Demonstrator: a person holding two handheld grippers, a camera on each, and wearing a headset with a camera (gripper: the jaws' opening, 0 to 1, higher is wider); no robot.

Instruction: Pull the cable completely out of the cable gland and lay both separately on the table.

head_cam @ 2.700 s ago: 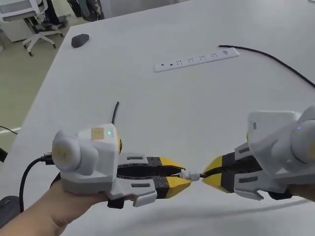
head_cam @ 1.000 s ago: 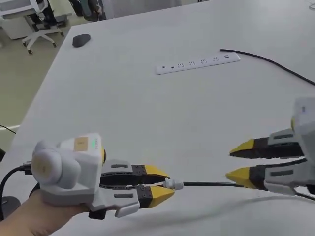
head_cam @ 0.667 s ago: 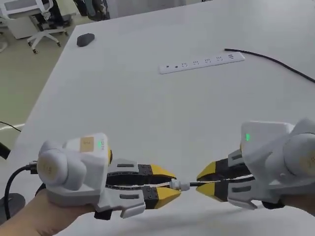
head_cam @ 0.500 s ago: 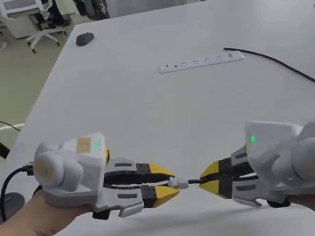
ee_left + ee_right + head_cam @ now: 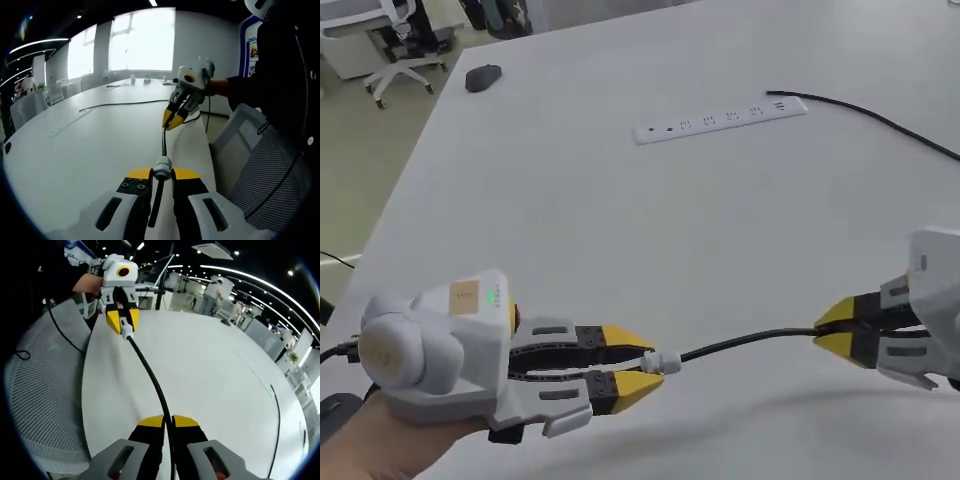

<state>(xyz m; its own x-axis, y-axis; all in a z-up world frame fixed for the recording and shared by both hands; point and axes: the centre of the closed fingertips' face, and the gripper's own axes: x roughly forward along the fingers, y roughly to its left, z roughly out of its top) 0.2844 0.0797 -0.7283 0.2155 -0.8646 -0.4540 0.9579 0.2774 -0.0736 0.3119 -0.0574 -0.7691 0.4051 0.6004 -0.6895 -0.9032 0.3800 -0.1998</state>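
Note:
A small white cable gland (image 5: 657, 361) is pinched between the yellow fingertips of my left gripper (image 5: 645, 363), low at the left above the white table (image 5: 620, 230). A black cable (image 5: 750, 343) leaves the gland and runs right to my right gripper (image 5: 827, 334), which is shut on it. In the left gripper view the gland (image 5: 162, 167) sits at the jaw tips. There the cable (image 5: 163, 140) rises to the right gripper (image 5: 175, 120) and also continues back between the jaws. In the right gripper view the cable (image 5: 150, 375) stretches to the gland (image 5: 127, 331) in the left gripper (image 5: 122, 322).
A white power strip (image 5: 720, 120) lies at the far middle of the table, with its black cord (image 5: 880, 122) trailing right. A dark mouse (image 5: 483, 77) sits at the far left edge. An office chair (image 5: 390, 50) stands on the floor beyond. A mesh chair (image 5: 265, 165) is beside the table.
My right gripper, open a second ago, came in, shut on the cable close to the gland, then moved right; a longer stretch of cable now shows between the grippers.

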